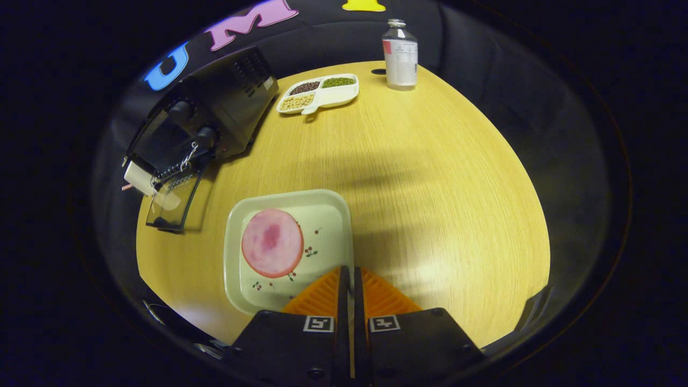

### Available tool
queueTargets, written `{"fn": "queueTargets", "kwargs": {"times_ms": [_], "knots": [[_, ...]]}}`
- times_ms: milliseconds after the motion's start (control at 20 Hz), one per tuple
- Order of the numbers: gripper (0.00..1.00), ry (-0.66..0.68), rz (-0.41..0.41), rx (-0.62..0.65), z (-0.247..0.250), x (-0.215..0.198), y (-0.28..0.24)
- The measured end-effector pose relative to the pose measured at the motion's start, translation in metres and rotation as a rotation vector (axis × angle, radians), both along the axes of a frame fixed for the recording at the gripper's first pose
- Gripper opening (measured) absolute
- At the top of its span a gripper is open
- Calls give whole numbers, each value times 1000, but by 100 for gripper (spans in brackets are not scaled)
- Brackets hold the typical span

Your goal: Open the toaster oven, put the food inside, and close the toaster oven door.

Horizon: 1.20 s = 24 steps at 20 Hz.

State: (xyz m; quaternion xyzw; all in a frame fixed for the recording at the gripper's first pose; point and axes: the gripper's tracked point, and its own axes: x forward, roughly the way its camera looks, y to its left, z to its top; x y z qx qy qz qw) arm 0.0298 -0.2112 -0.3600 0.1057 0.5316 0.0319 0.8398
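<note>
A round pink slice of ham (272, 242) lies on a pale square plate (322, 215) with small cherry prints, on the wooden table. My gripper (349, 275) is shut, its fingers pinching the plate's right rim, and a thin pale strip of rim shows between them. Whether the plate is lifted off the table is unclear. The black toaster oven (226, 102) stands beyond the plate to the left. Its glass door (173, 204) is folded down and open, with a pale handle (138, 177) and a small chain by the knobs.
A white divided dish (336, 95) of beans and seeds sits beside the oven at the back of the round wooden table (430, 188). A clear bottle (400, 54) with a label stands at the far edge. Bare tabletop stretches to the right of the plate.
</note>
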Motion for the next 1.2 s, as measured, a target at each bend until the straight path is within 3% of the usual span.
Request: {"fn": "queueTargets", "kwargs": {"times_ms": [150, 450, 1200], "knots": [[8, 28, -20, 52, 1, -2, 6], [7, 85, -264, 260, 9, -18, 23], [7, -58, -629, 545, 91, -53, 55]]}}
